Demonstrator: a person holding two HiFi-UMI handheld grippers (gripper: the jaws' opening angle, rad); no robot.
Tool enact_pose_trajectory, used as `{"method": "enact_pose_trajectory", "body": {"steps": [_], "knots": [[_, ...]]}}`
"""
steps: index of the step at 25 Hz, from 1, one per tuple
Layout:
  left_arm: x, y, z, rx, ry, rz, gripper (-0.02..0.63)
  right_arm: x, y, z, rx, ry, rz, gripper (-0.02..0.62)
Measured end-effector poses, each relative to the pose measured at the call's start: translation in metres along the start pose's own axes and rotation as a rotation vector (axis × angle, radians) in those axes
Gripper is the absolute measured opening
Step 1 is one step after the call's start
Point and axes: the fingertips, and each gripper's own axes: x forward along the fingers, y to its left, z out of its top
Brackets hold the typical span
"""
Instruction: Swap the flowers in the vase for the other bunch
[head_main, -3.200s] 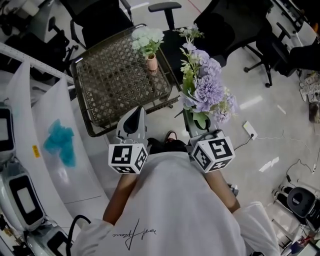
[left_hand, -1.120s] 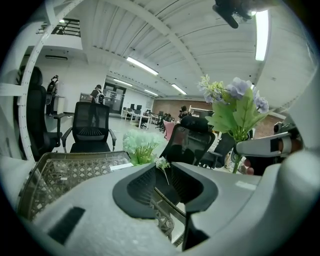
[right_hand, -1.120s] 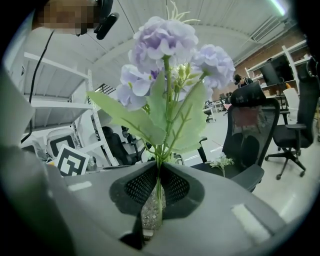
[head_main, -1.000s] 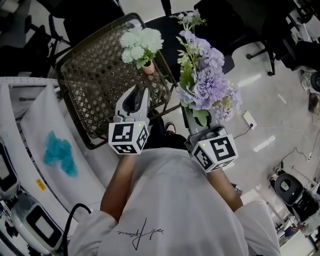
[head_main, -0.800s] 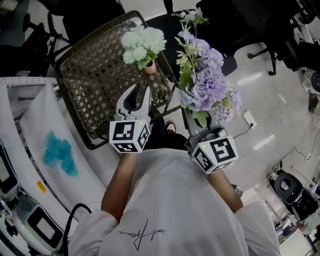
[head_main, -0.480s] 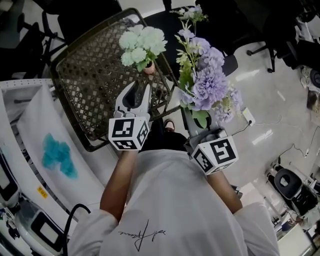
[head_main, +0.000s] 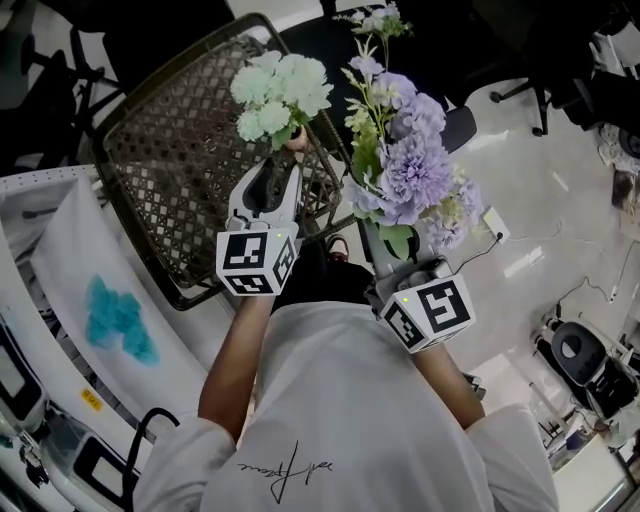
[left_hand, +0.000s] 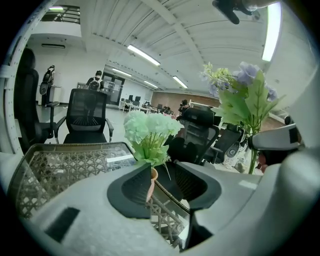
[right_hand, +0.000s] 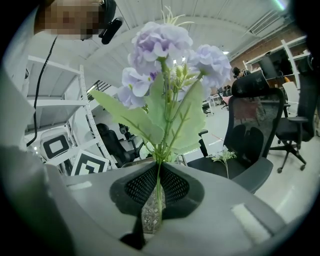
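Brings left gripper (head_main: 272, 176) nearer than a second ago, jaws just opening wide; frames vase (head_main: 298, 141) of green flowers (head_main: 275, 92) between them, unclamped; pinches purple bunch (head_main: 405, 165) stems in right gripper (right_hand: 157, 187); shows vase at wicker table (head_main: 165, 175) edge; office chair (left_hand: 87, 117), glossy floor (head_main: 560, 225) around.

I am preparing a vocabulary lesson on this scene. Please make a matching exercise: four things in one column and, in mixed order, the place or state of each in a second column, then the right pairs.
Things
1. pale green flowers
2. purple bunch
3. left gripper
4. blue patch

Places or states
A. held by its stems in the right gripper
B. on the white surface at the person's left
C. standing in the small vase on the wicker table
D. open, aimed at the vase

Pairs: 1-C, 2-A, 3-D, 4-B.

The left gripper's jaws have just been opening, and the pads press on nothing.
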Motion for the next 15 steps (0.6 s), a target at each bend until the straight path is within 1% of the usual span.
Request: {"method": "enact_pose_trajectory", "body": {"steps": [5,15], "knots": [[0.009,0.004,-0.001,0.006,0.009,-0.014,0.155,0.002,-0.003,0.003,0.0,-0.011,-0.024,0.026],[0.022,0.018,-0.014,0.023,0.041,-0.008,0.17,0.003,-0.003,-0.001,0.011,-0.012,-0.046,0.026]]}}
